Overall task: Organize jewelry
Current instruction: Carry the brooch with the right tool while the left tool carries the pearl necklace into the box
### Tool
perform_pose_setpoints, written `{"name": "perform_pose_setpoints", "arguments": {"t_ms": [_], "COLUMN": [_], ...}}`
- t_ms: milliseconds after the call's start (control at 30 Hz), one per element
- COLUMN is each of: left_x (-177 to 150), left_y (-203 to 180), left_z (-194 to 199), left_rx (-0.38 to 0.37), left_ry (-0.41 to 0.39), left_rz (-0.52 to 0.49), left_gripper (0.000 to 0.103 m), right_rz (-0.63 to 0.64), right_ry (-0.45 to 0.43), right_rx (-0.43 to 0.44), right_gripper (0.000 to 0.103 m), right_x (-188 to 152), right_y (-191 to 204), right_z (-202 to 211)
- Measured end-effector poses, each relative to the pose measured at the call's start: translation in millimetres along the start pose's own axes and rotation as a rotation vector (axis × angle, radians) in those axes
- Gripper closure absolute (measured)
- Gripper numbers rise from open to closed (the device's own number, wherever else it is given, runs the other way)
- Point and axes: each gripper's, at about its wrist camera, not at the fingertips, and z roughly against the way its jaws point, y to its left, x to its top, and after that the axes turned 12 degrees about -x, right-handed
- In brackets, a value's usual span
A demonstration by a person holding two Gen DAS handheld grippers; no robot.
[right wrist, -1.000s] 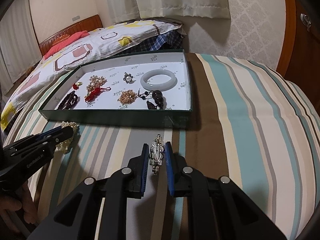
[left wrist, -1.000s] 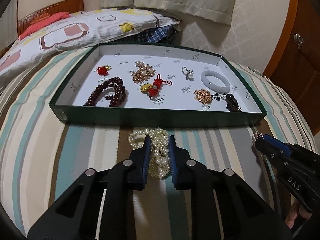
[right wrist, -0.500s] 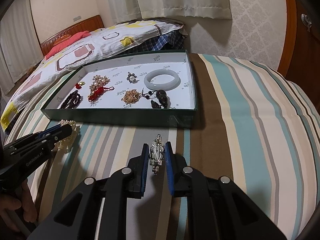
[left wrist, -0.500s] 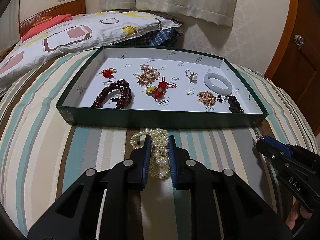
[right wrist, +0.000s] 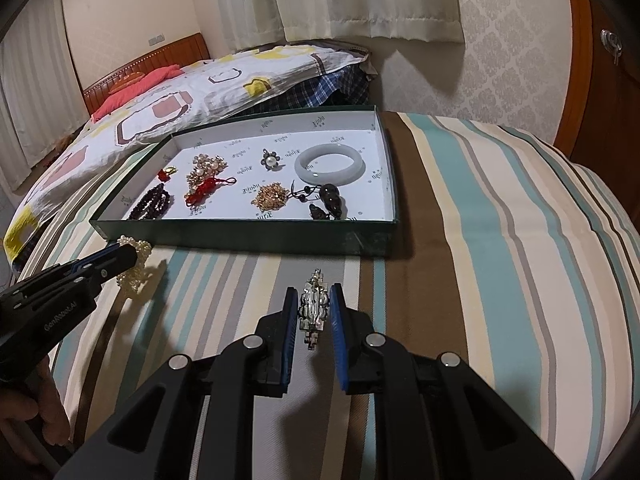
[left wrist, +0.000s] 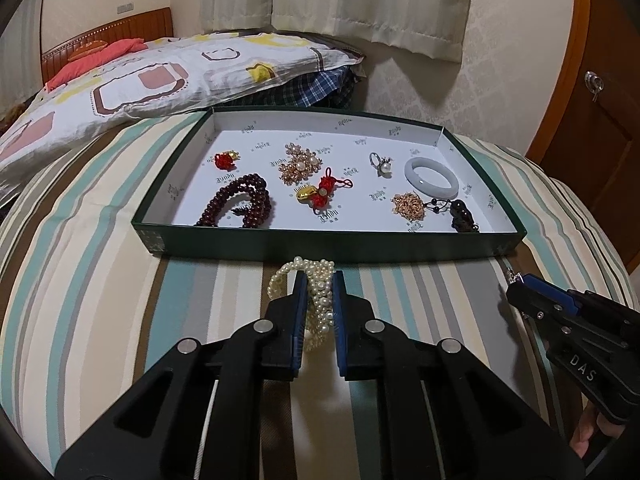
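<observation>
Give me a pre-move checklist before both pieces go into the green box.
1. Left gripper shut on the pearl bracelet: ok.
2. Right gripper shut on the silver brooch: ok.
3. Pieces lifted above the green box front wall: cannot tell.
4. Free white floor in the box for the pearls, between the dark red beads and the gold chain: ok.
5. Free floor for the brooch near the jade bangle: ok, along the right wall.
6. The two grippers apart from each other: ok.

We see two low, close wrist views facing the shallow green cardboard tray (left wrist: 328, 245) (right wrist: 248, 236) (shared, from left and right).
</observation>
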Motion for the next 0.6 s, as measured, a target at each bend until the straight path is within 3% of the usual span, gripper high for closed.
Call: {"name": "perform_pose_setpoints", "arguments": {"t_ms": [600], "left_x": [9.4], "left_y": [-7.5], "left_z": [45.3], "left_rx": [-0.023], "left_ry": [-0.084], "left_rz": [-0.031], "left_gripper": [0.091], "right_rz": [0.009], "right_ry": [-0.068], "right_rx": [0.032], "right_gripper": [0.086], "right_x": [10.0], "right_y": [13.4], "right_z": [29.8]}}
